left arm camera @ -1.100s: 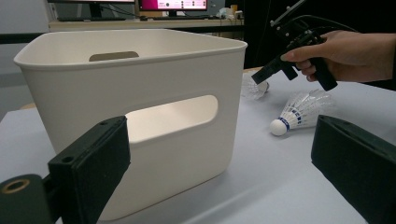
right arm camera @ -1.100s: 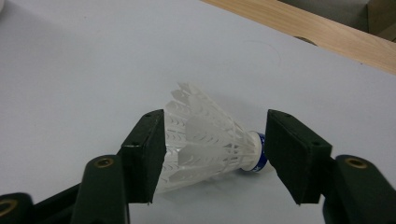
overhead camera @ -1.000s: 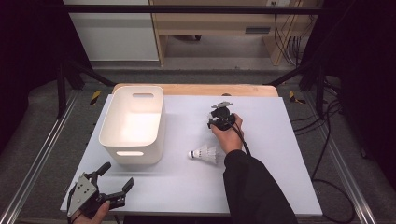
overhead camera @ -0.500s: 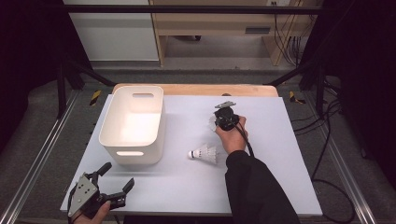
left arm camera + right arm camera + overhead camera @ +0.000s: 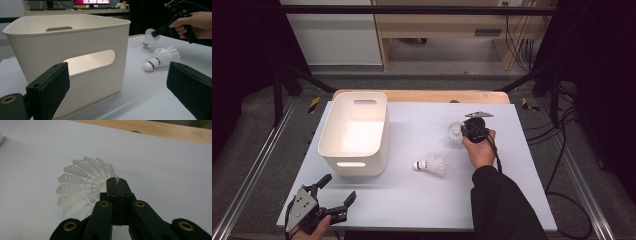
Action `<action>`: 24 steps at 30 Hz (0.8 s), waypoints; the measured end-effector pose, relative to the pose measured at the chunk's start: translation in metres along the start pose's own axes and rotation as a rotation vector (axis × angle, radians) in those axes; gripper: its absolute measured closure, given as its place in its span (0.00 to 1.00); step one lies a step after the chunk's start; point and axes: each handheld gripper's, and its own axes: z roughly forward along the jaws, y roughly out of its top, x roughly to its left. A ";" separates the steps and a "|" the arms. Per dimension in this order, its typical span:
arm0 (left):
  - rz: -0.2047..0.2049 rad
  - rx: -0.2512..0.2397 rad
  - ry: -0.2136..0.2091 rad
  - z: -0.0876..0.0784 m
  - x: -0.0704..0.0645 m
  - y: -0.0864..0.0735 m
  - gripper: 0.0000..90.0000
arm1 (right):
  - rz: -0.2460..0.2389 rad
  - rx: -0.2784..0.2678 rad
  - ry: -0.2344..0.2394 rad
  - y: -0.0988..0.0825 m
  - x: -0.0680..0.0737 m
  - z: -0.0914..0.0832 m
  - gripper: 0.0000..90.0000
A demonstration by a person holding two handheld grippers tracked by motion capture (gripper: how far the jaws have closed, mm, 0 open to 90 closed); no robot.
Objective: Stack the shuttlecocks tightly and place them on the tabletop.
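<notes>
R gripper [image 5: 460,131] has just pinched shut on the skirt edge of a white plastic shuttlecock [image 5: 455,131] — in the right gripper view the jaws are clamped flat with a sliver of feather rim between them, skirt fanning out to the left. From the left gripper view it looks lifted just off the table [image 5: 422,210], over the far-right part of the surface, near the wooden back edge.

L gripper [image 5: 334,194] sits at the near-left corner, jaws wide apart, nothing between them, facing the white bin [image 5: 333,150].

Second shuttlecock [image 5: 432,164], the one w/ the blue band by the cork, lies on its side mid-table, between bin and R hand [image 5: 479,147], untouched.

Bin stands on the left half, long side running front to back; inside looks bare as far as I can see.

My read: the job is shuttlecocks into the bin. Progress approx. nil on deposits — first one only just grabbed. Left: carry it across and drop it, then fetch no. 2. Grip is on thin skirt, so could slip.
</notes>
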 end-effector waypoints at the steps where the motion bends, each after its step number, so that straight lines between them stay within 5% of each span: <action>1: 0.001 0.001 0.000 0.000 0.000 0.000 0.05 | 0.022 -0.007 0.016 -0.002 -0.004 -0.004 1.00; 7: 0.002 0.004 -0.001 0.001 -0.001 0.000 0.05 | 0.166 -0.041 0.126 -0.021 -0.025 -0.028 1.00; 11: 0.004 0.006 0.000 0.001 -0.002 -0.001 0.05 | 0.216 -0.046 0.183 -0.035 -0.033 -0.041 1.00; 24: 0.007 0.015 0.004 0.002 -0.002 -0.002 0.05 | 0.192 -0.058 0.314 -0.069 -0.022 -0.070 1.00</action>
